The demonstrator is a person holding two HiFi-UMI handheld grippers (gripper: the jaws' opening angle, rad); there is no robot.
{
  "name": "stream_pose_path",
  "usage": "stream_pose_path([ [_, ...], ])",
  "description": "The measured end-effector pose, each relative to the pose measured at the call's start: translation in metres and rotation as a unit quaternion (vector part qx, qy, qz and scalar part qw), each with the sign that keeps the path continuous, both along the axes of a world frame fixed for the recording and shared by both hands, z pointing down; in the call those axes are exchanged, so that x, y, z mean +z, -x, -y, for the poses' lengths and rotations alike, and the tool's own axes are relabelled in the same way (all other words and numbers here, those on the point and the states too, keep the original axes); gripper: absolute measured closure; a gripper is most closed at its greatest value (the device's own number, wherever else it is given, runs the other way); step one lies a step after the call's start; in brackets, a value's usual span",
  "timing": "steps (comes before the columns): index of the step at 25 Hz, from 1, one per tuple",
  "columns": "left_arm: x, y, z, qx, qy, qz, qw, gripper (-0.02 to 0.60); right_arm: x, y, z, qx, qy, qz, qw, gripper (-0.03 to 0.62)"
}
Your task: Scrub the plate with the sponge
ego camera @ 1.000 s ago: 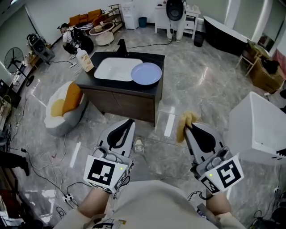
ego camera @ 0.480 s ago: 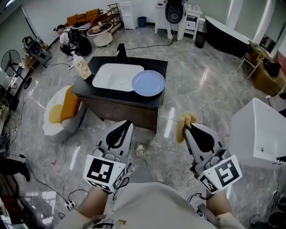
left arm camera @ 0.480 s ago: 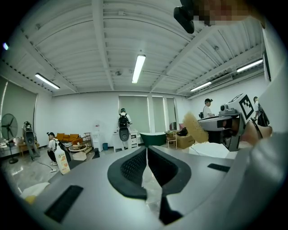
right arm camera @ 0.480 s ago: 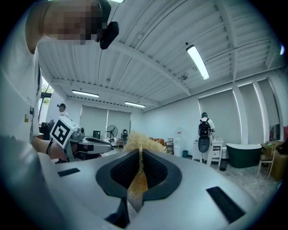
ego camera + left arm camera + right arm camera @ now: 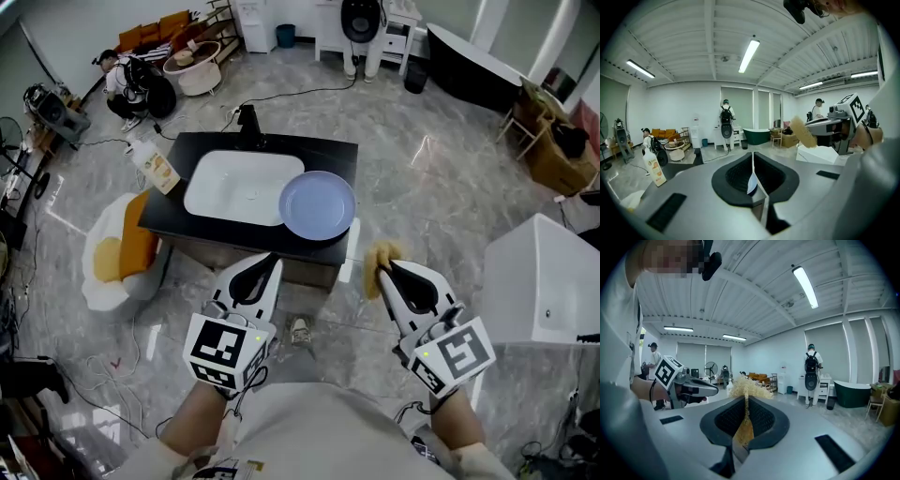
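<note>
- A soap bottle (image 5: 153,166) is seen at the far left corner of the dark countertop (image 5: 328,155), beside the white basin (image 5: 234,186)
- The left gripper (image 5: 266,263) is held off the countertop's near edge, its jaws closed together with nothing between them
- The plate (image 5: 317,204) is laid flat at the countertop's right end, overlapping the basin's right rim
- The sponge (image 5: 376,261) is clamped in the right gripper (image 5: 383,269), off the near right corner, apart from the plate
</note>
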State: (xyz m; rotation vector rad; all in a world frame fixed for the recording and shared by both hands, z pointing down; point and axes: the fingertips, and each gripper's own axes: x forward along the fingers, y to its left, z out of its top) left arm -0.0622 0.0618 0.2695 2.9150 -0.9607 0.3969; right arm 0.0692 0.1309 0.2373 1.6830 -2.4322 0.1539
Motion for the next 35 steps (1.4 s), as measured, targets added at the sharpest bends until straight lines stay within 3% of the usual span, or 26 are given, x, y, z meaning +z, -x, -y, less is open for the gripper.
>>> stream_pose_path([
  [7,0.046,-0.007,0.105,0.017,0.062,0.029,0.9975,0.551,0.037,0.001,0.1,0.015,0.056,-0.006,0.998,0.548],
  [11,0.081,-0.005,0.146,0.015,0.113,0.026,0.9931,0.548,0.072,0.002,0.143,0.016,0.096,-0.026,0.995,0.548],
  [14,0.112,-0.003,0.17,0.01,0.152,0.032,0.9878,0.509,0.101,0.007,0.169,0.007,0.131,-0.049,0.99,0.548],
  [19,0.162,-0.005,0.19,0.005,0.202,0.048,0.9781,0.465,0.15,0.008,0.199,0.006,0.182,-0.053,0.982,0.548],
  [24,0.204,-0.015,0.195,0.0,0.265,0.037,0.9634,0.436,0.2,0.006,0.217,0.006,0.228,-0.05,0.972,0.548],
  [30,0.243,-0.028,0.203,-0.028,0.304,0.032,0.9516,0.436,0.246,-0.008,0.235,-0.007,0.277,-0.061,0.959,0.548],
  [35,0.274,-0.034,0.208,-0.067,0.345,0.034,0.9357,0.433,0.278,-0.014,0.25,-0.04,0.311,-0.073,0.947,0.548],
])
